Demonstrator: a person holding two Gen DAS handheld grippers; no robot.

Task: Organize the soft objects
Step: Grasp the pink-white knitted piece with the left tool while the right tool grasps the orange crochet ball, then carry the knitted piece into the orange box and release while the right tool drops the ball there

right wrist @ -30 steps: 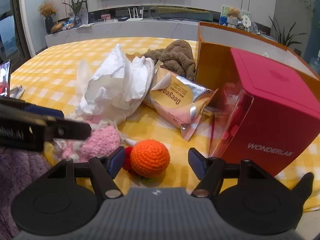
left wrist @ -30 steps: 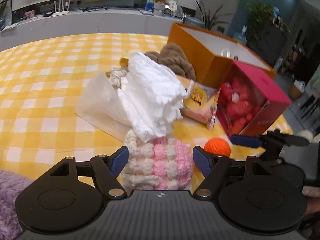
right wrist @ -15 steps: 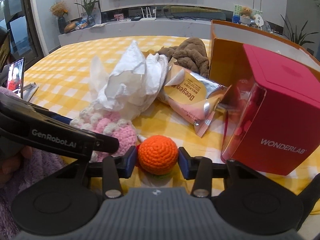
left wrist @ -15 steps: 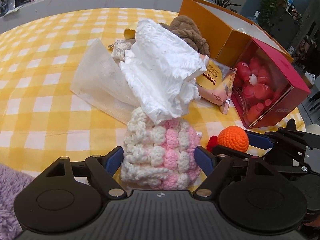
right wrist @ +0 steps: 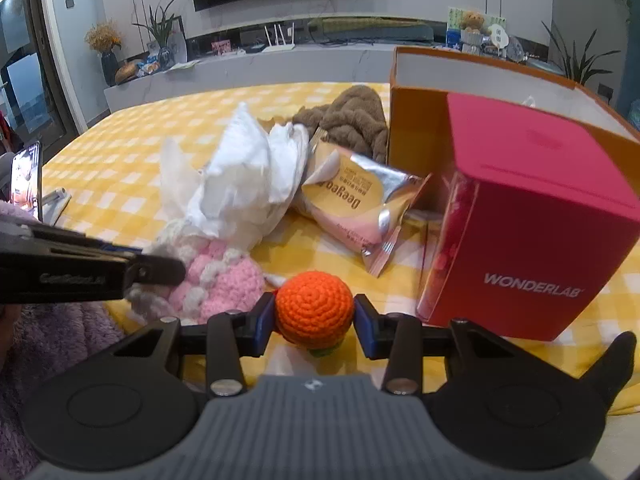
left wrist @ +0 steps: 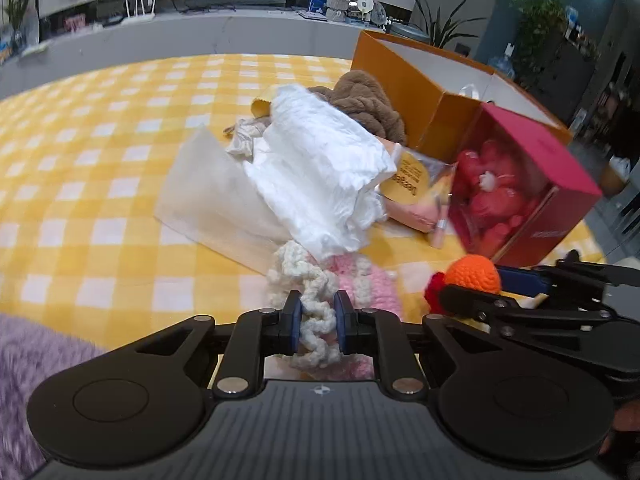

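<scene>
While the left gripper [left wrist: 317,322] pinches the cream edge of a pink and white crochet piece [left wrist: 320,292] between its blue pads, the rest of that piece lies on the yellow checked cloth [left wrist: 100,184] at the near edge of the table. Its far end is tucked under a crumpled white paper wad [left wrist: 320,176]. Just to the right, the right gripper [right wrist: 314,318] is closed on an orange crochet ball [right wrist: 314,307], its two pads pressed against the ball's left and right sides. A bit of red yarn shows at the ball's left in the left wrist view and a bit of green beneath it in the right wrist view.

Farther off and to the right of the ball lies a silver and yellow snack packet [right wrist: 356,208], its far end beside the paper wad. A flat sheet of pale paper [left wrist: 212,196] spreads to the left of the wad. Behind them sits a brown fuzzy bundle [right wrist: 352,120], touching an open orange box [right wrist: 416,136]. A red box [right wrist: 532,216] with a clear window stands at the near right, against the orange box, with red items visible inside. Purple fluffy fabric [left wrist: 28,360] fills the near left corner. At the far left edge a phone [right wrist: 26,180] stands upright.
</scene>
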